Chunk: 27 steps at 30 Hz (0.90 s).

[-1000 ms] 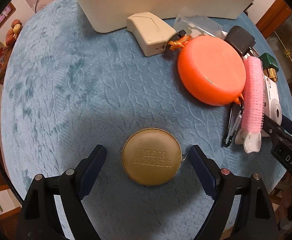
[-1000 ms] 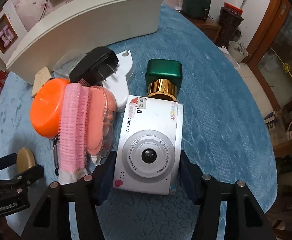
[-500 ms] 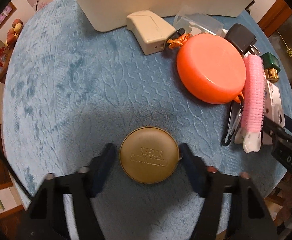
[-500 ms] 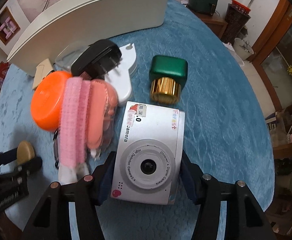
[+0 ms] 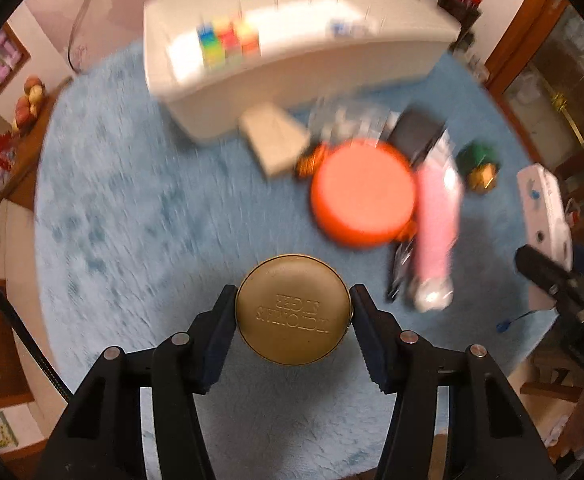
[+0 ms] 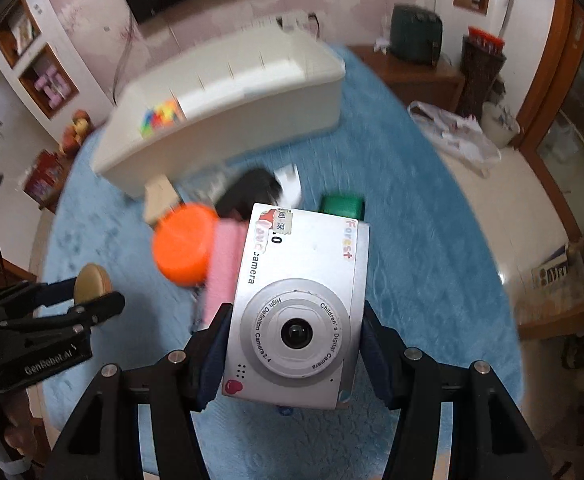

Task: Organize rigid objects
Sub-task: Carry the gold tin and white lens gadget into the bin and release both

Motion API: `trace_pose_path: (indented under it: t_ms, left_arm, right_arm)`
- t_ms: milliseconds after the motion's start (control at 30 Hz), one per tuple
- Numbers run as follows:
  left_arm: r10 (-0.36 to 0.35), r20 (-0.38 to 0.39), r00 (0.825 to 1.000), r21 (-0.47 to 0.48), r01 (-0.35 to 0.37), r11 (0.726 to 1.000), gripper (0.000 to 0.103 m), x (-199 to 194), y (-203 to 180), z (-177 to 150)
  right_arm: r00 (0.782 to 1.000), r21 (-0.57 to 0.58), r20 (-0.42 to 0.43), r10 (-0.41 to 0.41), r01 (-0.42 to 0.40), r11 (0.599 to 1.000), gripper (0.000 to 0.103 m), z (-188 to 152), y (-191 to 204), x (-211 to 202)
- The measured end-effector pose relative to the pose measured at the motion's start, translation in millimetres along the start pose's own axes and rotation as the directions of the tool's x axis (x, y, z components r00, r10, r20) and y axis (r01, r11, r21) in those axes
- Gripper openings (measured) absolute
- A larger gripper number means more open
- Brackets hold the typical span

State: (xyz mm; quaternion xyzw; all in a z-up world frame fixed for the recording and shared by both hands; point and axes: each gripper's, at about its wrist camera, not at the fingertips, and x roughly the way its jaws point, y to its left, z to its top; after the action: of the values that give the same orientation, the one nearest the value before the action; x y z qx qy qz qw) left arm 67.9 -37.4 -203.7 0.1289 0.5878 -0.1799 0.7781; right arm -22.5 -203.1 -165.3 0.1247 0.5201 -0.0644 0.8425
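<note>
- The left gripper (image 5: 293, 312) has its dark padded fingers (image 5: 220, 332) pressed on both sides of a round gold tin (image 5: 293, 309) with raised lettering on its smooth lid; the tin is held above the surface.
- The right gripper (image 6: 293, 344) clamps a silver toy camera (image 6: 297, 308) by its short sides, lens facing the wrist view, with stickers and a red heart on its flat metal-look face.
- Under both lies a blue, plush, patterned cloth covering the round surface (image 5: 132, 220); its left half is bare, giving open room there.
- Ahead of the tin, a cluster sits close together: an orange round lid (image 5: 361, 194), a pink bristly roller (image 5: 437, 220) just beside it, a beige wedge-shaped block (image 5: 274, 142), a black plug (image 5: 419, 132) and a green cap with gold collar (image 5: 479, 162); motion blur softens their edges.
- At the far edge stands a long white bin (image 5: 299, 68) with smooth plastic walls, holding a colourful cube (image 5: 228, 42).
- The surface rim curves near on the right, by the camera.
</note>
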Motion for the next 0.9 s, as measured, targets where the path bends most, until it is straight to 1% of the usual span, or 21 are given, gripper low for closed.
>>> trace_pose_path:
  t_ms: [133,167,233,400,500,633,733,833,900]
  left_arm:
    - [-0.01,0.085,0.996,-0.002,0.01,1.0,0.06,-40,6,24]
    - [-0.011,0.117,0.993,-0.002,0.012,1.0,0.06,-56,8,27]
    - [-0.008,0.154,0.988,-0.002,0.008,1.0,0.06,-72,8,32]
    - [0.016,0.243,0.97,-0.011,-0.014,1.0,0.06,-110,14,75]
    - [0.03,0.287,0.957,-0.034,-0.021,0.999,0.06,-119,25,101]
    - [0.042,0.313,0.949,-0.069,-0.021,0.997,0.06,-124,34,132]
    - [0.049,0.316,0.947,-0.087,-0.022,0.996,0.06,-118,38,157]
    - [0.058,0.309,0.949,-0.103,-0.027,0.994,0.06,-109,38,174]
    - [0.051,0.3,0.953,-0.117,-0.017,0.993,0.06,-99,40,187]
  right_arm:
    - [0.997,-0.037,0.066,0.026,-0.024,0.999,0.06,26,13,-23]
    - [0.996,-0.048,0.083,0.033,-0.029,0.998,0.06,32,17,-28]
    - [0.992,-0.072,0.114,0.048,-0.04,0.997,0.06,51,21,-36]
    - [0.979,-0.128,0.191,0.074,-0.05,0.99,0.06,96,37,-49]
    - [0.972,-0.144,0.215,0.092,-0.062,0.988,0.06,125,40,-47]
    - [0.967,-0.149,0.236,0.096,-0.061,0.987,0.06,155,41,-39]
    - [0.968,-0.139,0.231,0.098,-0.066,0.988,0.06,175,37,-24]
    - [0.971,-0.131,0.213,0.107,-0.08,0.988,0.06,193,34,-6]
    - [0.974,-0.137,0.201,0.101,-0.074,0.988,0.06,202,33,8]
